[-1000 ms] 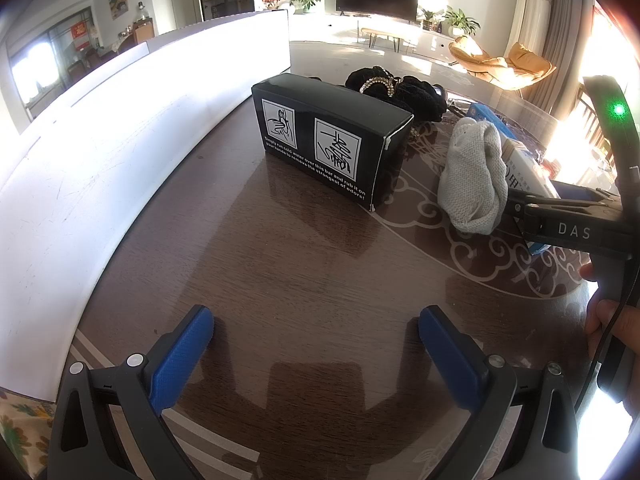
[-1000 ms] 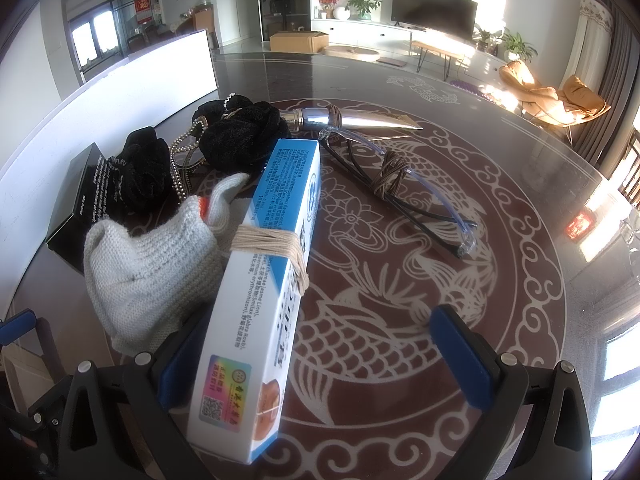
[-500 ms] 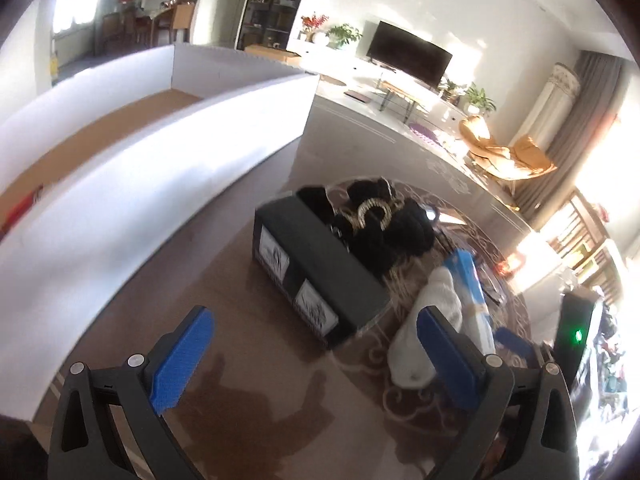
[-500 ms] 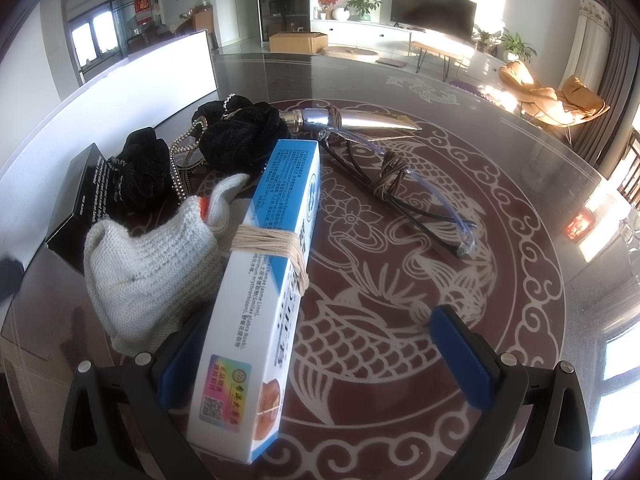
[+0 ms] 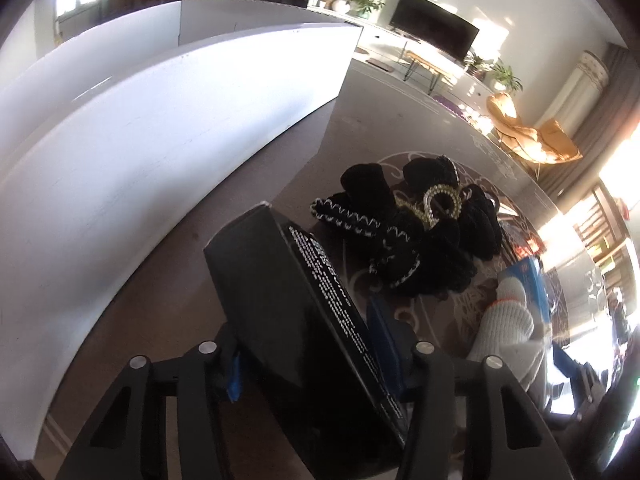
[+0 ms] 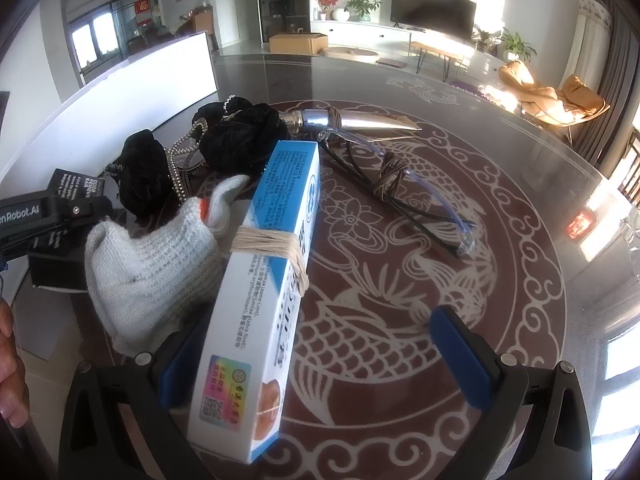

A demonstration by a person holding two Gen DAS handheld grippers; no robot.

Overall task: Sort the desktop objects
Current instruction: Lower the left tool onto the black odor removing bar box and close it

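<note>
One black box point(image 5: 296, 344) sits between the closing jaws of the left gripper point(image 5: 308, 364) — long side pointing away, toward the black hair ties point(image 5: 424, 232).
The right gripper point(image 6: 320, 364) is wide apart, one blue-and-white box point(image 6: 272, 264) by its left pad, long end ahead. Only this view shows one pair of glasses point(image 6: 400, 184) — and one silver horn point(image 6: 360, 120).
</note>
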